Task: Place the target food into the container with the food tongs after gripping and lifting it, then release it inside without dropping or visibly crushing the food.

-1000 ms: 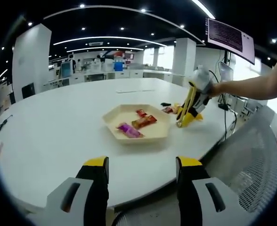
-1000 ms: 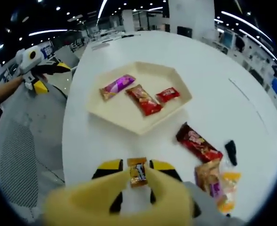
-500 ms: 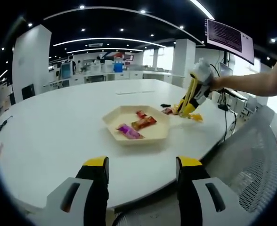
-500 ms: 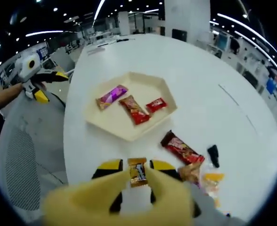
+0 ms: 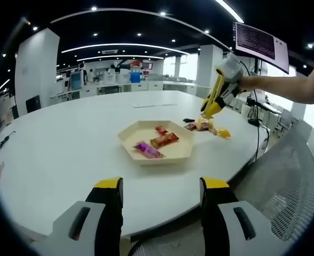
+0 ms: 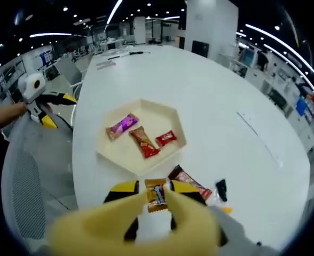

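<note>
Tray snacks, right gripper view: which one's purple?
The purple packet at the tray's left side. The orange-red packet lies in the middle; the small red packet lies right.

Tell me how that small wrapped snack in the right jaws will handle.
Probably light and crinkly: the snack is a small foil-like packet, pinched upright in the right gripper. Glossy wrapper may slip; contents could crush under hard squeezing.
</note>
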